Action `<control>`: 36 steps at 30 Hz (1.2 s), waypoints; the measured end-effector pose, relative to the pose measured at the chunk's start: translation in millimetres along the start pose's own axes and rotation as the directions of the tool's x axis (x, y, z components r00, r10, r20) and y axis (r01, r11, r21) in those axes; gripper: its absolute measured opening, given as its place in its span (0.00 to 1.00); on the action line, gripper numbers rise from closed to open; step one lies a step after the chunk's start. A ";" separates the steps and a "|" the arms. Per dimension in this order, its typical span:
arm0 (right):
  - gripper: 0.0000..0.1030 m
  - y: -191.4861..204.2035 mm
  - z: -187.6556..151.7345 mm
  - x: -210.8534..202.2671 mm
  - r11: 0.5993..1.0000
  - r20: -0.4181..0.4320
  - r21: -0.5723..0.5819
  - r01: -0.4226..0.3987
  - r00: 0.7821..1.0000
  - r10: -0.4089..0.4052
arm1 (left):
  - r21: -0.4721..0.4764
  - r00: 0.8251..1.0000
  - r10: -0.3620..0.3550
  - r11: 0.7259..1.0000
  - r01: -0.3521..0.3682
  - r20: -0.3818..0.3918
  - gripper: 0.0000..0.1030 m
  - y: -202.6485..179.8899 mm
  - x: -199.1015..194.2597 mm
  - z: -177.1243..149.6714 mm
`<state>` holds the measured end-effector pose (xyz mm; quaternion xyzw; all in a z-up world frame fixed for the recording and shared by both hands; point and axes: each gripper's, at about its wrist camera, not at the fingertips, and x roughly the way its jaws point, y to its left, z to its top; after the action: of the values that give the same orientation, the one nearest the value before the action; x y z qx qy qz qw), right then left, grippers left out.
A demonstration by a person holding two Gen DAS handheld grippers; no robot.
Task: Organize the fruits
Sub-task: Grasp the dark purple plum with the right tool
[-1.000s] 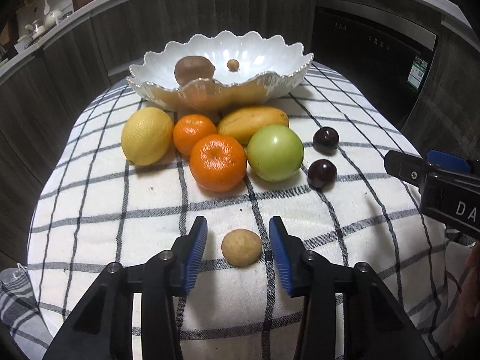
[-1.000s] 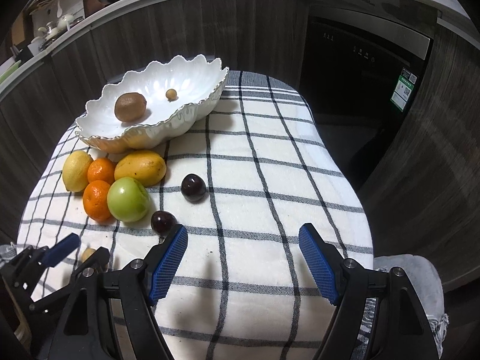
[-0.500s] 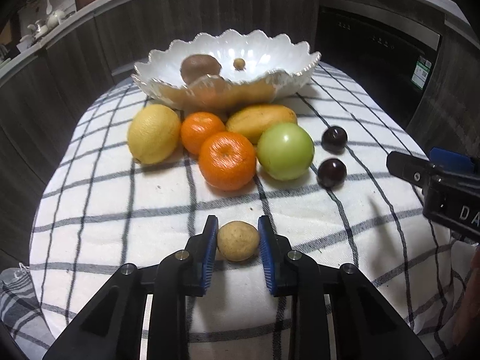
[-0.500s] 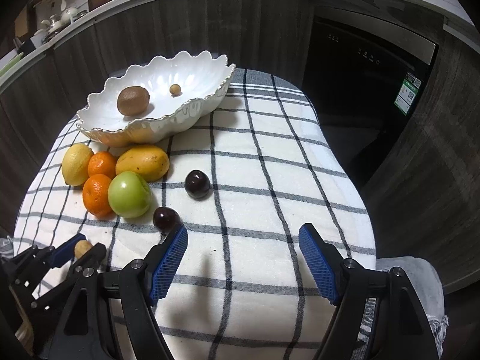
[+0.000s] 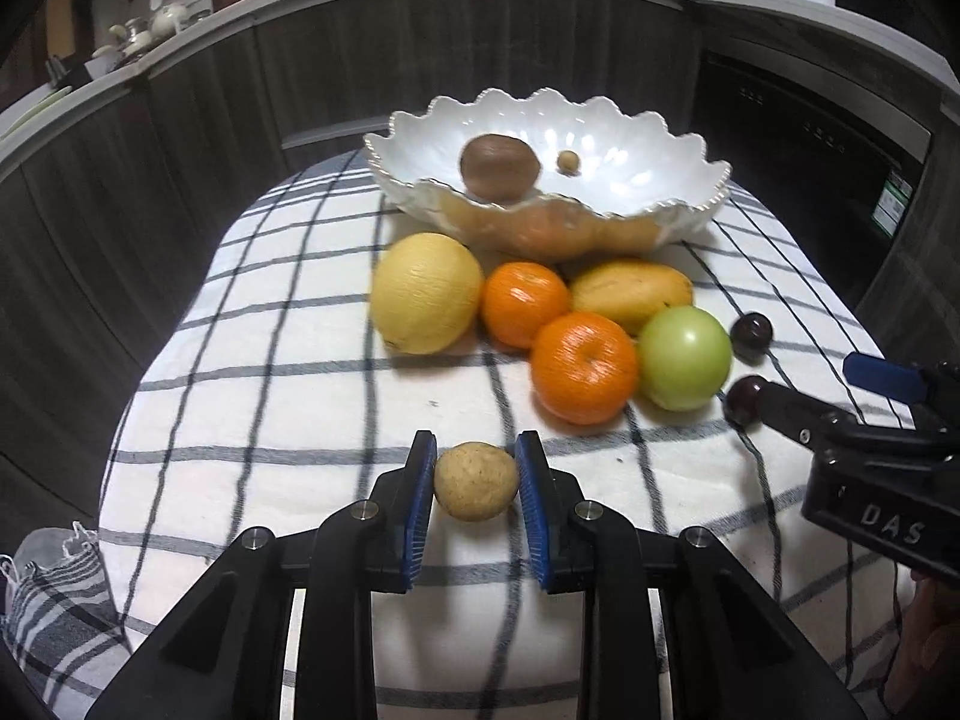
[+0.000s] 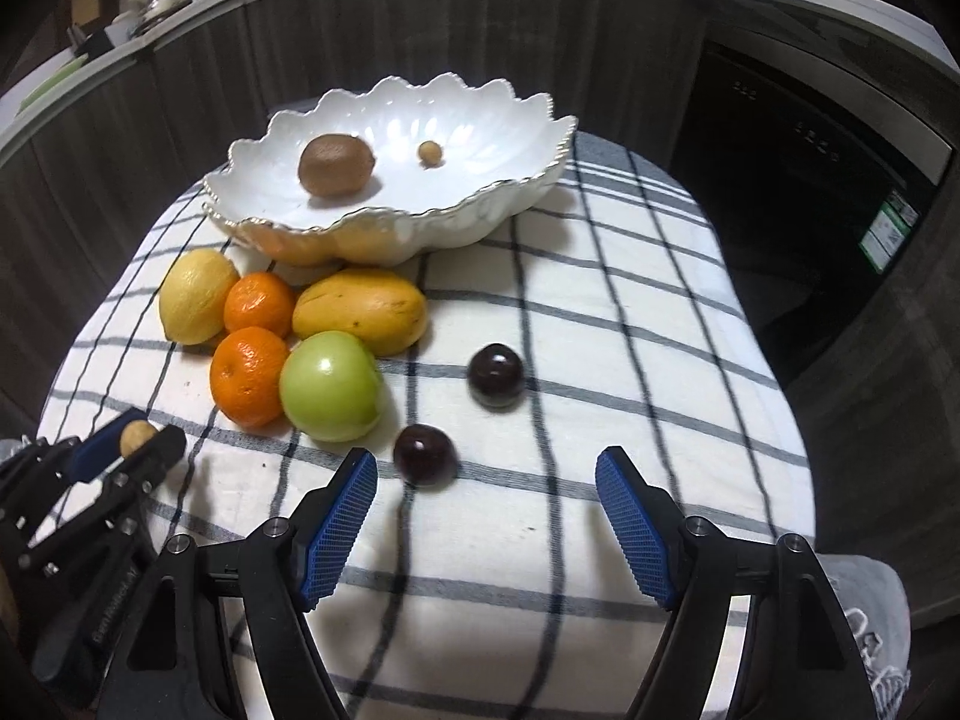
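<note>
left fingers clamped on small tan fruit

the left gripper [image 5: 475,483] holds a small tan fruit [image 5: 476,481] – round, matte, rough-skinned – between its ribbed blue fingers [image 5: 419,492], apparently just above the checked cloth [image 5: 270,408]. the scalloped white bowl [image 5: 660,180] lies straight ahead, beyond the clustered citrus. the right gripper [image 6: 486,516] is spread wide, empty – a glossy dark plum [image 6: 424,454] sits just ahead of it, toward its left finger.

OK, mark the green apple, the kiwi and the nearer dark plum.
green apple [image 6: 331,385], right wrist view, front face.
kiwi [image 6: 336,164], right wrist view, middle of its skin.
nearer dark plum [image 6: 423,453], right wrist view, top.
</note>
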<state>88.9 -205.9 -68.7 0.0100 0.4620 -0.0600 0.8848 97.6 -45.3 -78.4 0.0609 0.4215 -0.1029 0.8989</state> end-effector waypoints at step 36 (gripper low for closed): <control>0.28 17.3 12.1 4.3 0.998 0.003 -0.037 -0.056 0.998 0.057 | -0.041 1.000 0.001 0.999 0.000 0.021 0.27 11.3 -8.3 16.6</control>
<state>103.2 -190.0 -66.0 0.0066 0.4609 -0.0265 0.8870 107.5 -36.5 -61.2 0.0417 0.4141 -0.0946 0.9044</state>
